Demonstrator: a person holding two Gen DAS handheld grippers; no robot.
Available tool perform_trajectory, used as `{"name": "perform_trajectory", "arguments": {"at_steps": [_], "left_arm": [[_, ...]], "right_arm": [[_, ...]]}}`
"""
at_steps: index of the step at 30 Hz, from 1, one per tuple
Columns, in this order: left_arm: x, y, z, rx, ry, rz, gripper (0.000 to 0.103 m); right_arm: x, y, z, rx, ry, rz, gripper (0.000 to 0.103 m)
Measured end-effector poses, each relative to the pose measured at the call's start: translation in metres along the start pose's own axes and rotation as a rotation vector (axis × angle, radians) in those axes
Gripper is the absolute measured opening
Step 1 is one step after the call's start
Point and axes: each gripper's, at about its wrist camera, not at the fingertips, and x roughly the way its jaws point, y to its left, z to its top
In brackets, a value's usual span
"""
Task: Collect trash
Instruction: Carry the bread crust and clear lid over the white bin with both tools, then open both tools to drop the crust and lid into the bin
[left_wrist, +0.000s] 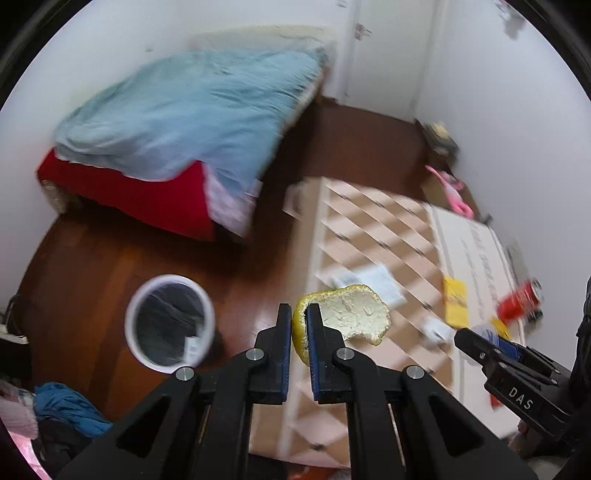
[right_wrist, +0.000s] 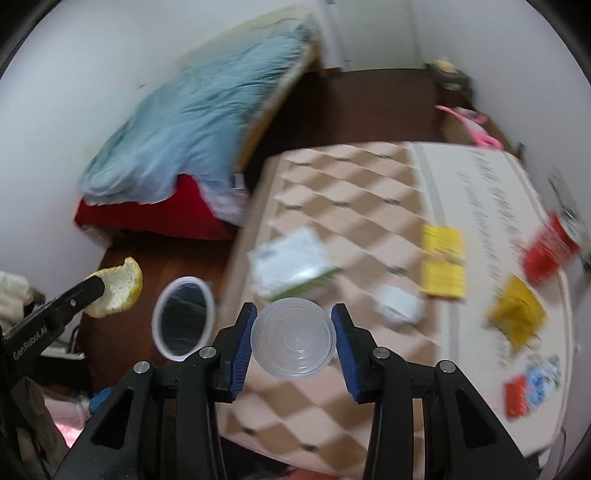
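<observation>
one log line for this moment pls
left claw: shut on yellow citrus peel | right claw: shut on clear plastic lid | white-rimmed bin: on floor, open

Home bedroom: bed (left_wrist: 177, 122), wooden floor (left_wrist: 92, 266).

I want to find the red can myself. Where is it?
Find the table with the checked cloth. Go to its far right edge, past the flat yellow packet. The red can is there, the only round red thing with a silver top.

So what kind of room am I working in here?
Most likely a bedroom: a bed with a light blue duvet against the wall, a low checkered table strewn with litter, and a lined wastebasket on the wooden floor.
</observation>
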Motion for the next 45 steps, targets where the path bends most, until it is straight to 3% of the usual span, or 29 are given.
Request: {"name": "perform_trajectory", "arguments": {"at_steps": [8, 17, 26, 34, 35, 36, 37, 38, 39, 43, 45], "left_arm": [[0.006, 0.122, 0.020, -0.103, -0.025, 0.155, 0.006], [0.087, 0.245, 0.000, -0.196, 0.121, 0.281, 0.006], [0.197, 0.325, -0.044, -0.348, 0.334, 0.215, 0.006], [0.246, 0.347, -0.049, -0.428, 0.412, 0.122, 0.012], [0.246, 0.351, -0.050, -0.440, 0.419, 0.126, 0.015], [0.244, 0.357, -0.049, -0.447, 0.418, 0.137, 0.033], [0.242, 0.360, -0.049, -0.453, 0.410, 0.145, 0.066], [0.238, 0.364, -0.049, -0.466, 0.394, 0.151, 0.081], [0.234, 0.367, -0.049, -0.477, 0.378, 0.157, 0.093], [0.223, 0.368, -0.052, -0.446, 0.374, 0.226, 0.094], [0.216, 0.364, -0.055, -0.422, 0.368, 0.259, 0.095]], "right_arm": [[0.080, 0.127, 0.023, -0.148, 0.085, 0.099, 0.043], [0.226, 0.236, -0.006, -0.329, 0.274, 0.081, 0.043], [0.346, 0.277, -0.033, -0.389, 0.424, 0.030, 0.043], [0.408, 0.285, -0.037, -0.400, 0.483, 0.002, 0.044], [0.412, 0.284, -0.036, -0.393, 0.498, 0.009, 0.048], [0.419, 0.283, -0.034, -0.385, 0.516, 0.017, 0.055], [0.423, 0.281, -0.032, -0.377, 0.522, 0.021, 0.072], [0.423, 0.280, -0.031, -0.368, 0.521, 0.025, 0.083], [0.421, 0.278, -0.031, -0.368, 0.522, 0.035, 0.086], [0.413, 0.276, -0.032, -0.381, 0.519, 0.030, 0.100], [0.403, 0.275, -0.034, -0.399, 0.503, 0.011, 0.100]]}}
